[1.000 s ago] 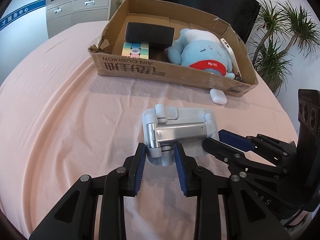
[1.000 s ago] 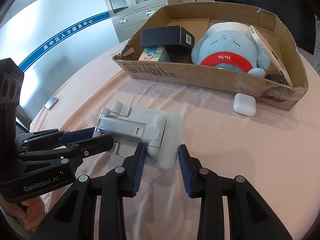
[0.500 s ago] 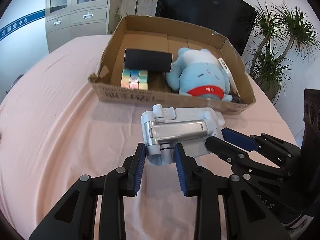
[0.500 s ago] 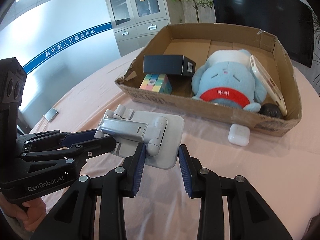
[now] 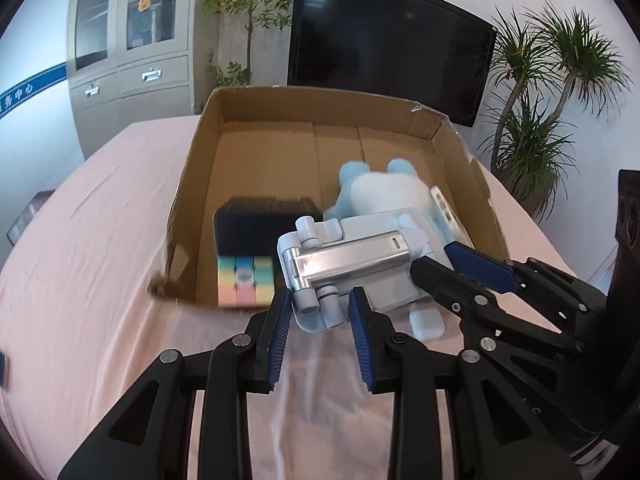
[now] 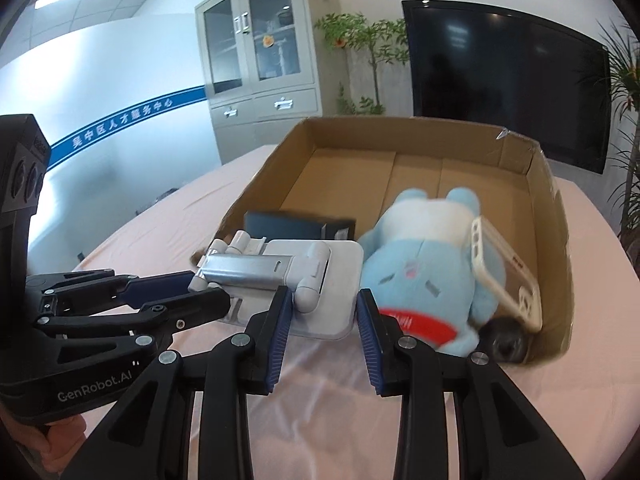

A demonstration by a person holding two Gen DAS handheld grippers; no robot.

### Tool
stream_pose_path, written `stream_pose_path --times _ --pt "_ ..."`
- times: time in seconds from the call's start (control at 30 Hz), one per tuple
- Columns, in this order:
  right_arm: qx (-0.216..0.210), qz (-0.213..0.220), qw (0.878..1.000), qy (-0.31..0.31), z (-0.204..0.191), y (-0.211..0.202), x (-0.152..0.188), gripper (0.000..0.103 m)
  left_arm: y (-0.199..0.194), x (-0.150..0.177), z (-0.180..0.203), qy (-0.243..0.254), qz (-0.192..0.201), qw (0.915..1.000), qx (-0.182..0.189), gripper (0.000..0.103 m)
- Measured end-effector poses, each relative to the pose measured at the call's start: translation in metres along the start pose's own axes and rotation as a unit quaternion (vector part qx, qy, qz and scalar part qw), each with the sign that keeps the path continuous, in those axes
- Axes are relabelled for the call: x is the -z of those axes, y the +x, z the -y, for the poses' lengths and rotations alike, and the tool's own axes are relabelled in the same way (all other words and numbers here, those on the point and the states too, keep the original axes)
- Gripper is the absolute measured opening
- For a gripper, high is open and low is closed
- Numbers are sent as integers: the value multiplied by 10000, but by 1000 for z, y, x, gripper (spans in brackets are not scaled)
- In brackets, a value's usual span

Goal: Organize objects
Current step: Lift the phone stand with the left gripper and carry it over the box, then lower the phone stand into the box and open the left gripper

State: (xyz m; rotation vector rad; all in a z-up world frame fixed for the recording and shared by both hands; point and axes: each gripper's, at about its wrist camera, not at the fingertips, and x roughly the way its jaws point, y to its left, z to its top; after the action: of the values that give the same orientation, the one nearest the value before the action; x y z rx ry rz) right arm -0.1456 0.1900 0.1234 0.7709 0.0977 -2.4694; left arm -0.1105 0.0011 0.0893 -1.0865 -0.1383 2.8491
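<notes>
i've got the folded phone stand (image 5: 352,264) clear of the pink tablecloth (image 5: 100,240), carried by both tools at once: my left gripper (image 5: 318,306) is clenched on its near left hinge knuckle, and my right gripper (image 6: 320,306) is clamped on the hinge at the right end of the same stand. it hangs at the near edge of the cardboard box (image 5: 208,128), not yet inside.

my worry is the shared hold. if one hand leads the other, i expect the stand to twist on those smooth round hinges and slip. the near wall could also catch the base plate if i come in low.

the box already holds a black case (image 5: 256,224) at near left with a pastel puzzle cube (image 5: 245,280) in front of it, a blue plush toy (image 6: 424,256) on the right, a white phone-like slab (image 6: 504,276) leaning on the plush, and a dark round thing (image 6: 504,340) in the near right corner. the far half is bare.
</notes>
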Motion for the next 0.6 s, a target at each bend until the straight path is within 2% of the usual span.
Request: stream_pose_path --times 0.17,0.27,0.37,0.43,0.47,0.5,0.53,0.57,0.6 --pt "203 225 9995 18 19 21 -40 31 26 -45 1 140 170 9997 -47 25" --pt "221 163 9995 166 32 47 -64 30 52 -67 -9 55 125 9999 -56 25" --pt "226 -87 9995 216 39 76 -73 30 70 -66 -18 -97 -47 9988 -472 26" --pt "354 -246 9987 284 42 80 -68 30 60 -49 -26 -237 17 9990 -380 33" --pt "373 -214 9985 337 45 74 -62 30 54 -39 -29 -282 10 9990 -335 47" --pt "362 -162 9984 410 47 63 -55 31 48 -31 -33 -313 -15 9990 -326 66" --pt "308 -139 9983 483 50 51 -46 33 41 -22 -38 -329 -33 9990 -309 70" --pt "251 -138 9982 526 53 40 -38 44 34 -12 -42 -349 -21 9990 -273 70" --pt "224 -157 9981 545 54 28 -27 63 27 1 -46 -398 -68 9989 -252 72"
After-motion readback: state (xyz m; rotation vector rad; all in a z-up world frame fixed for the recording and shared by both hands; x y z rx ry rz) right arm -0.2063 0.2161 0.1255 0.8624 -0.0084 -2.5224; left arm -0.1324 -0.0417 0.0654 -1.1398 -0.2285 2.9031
